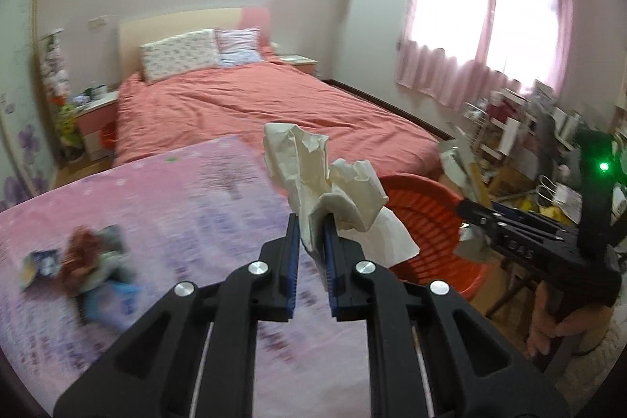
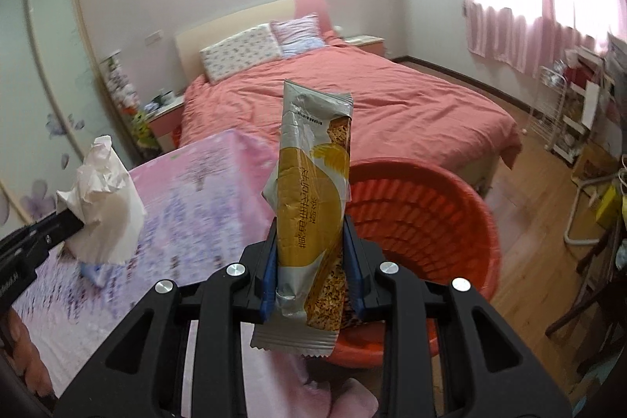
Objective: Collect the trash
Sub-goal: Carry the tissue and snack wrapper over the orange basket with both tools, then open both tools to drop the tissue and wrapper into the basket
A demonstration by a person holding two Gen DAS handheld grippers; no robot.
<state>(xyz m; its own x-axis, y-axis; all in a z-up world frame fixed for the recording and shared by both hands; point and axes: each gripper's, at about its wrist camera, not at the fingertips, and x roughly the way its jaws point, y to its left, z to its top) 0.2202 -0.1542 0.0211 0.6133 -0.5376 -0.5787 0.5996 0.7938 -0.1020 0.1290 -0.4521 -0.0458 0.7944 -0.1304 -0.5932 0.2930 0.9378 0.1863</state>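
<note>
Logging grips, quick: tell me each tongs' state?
Left tongs: shut on tissue.
Right tongs: shut on wrapper.

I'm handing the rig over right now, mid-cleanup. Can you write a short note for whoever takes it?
Left tongs: shut on a crumpled tissue.
Right tongs: shut on a yellow snack wrapper, held upright.
Red basket: on the floor beside the table, just ahead of both tongs.
Done: both pieces lifted.
Left: drop both into the basket, then fetch the wrappers on the pink tablecloth.
</note>
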